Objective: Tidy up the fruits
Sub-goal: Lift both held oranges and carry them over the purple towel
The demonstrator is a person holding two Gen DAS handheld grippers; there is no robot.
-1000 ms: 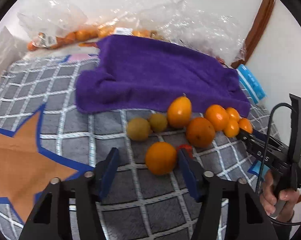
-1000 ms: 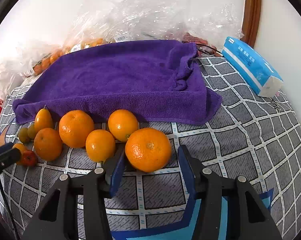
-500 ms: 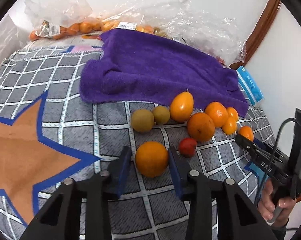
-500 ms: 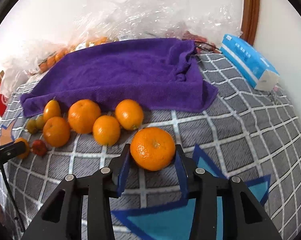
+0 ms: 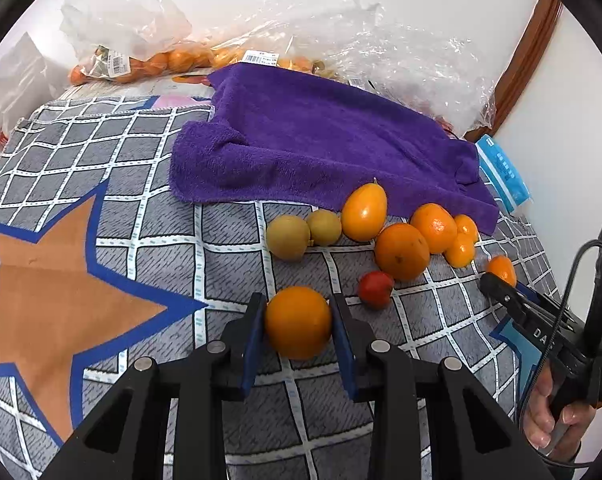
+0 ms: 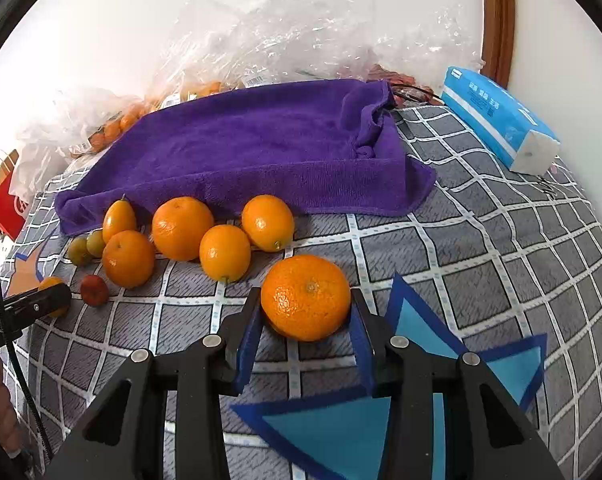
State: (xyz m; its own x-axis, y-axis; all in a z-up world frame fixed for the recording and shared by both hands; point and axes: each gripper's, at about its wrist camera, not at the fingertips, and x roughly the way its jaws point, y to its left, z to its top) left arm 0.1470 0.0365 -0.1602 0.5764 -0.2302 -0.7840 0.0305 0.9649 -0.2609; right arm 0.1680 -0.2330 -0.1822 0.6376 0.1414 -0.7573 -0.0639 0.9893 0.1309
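L gripper (image 5: 299, 322): fingers (image 5: 254, 336) closing, pads pinching 1 smooth orange (image 5: 299, 322) from both sides. R gripper (image 6: 305, 314): fingers (image 6: 248, 340) pinching 1 dimpled mandarin (image 6: 305, 298).

Loose fruit ahead of the L fingers, 8 pcs: 1 small red fruit (image 5: 375, 289) just right of the fingertip; past it 2 yellow-green round fruits (image 5: 288, 237), touching; 1 pointed orange fruit (image 5: 363, 212) beside them; 2 bigger oranges (image 5: 401, 252) + 2 small ones (image 5: 460, 249) further right.

1 purple towel (image 5: 321, 148) beyond the fruit row, on the checked cloth (image 5: 101, 152). Clear plastic bags (image 5: 381, 52) w/ more fruit behind it; no. of bags unclear. 1 blue tissue pack (image 6: 497, 116) far right of the R fingers.
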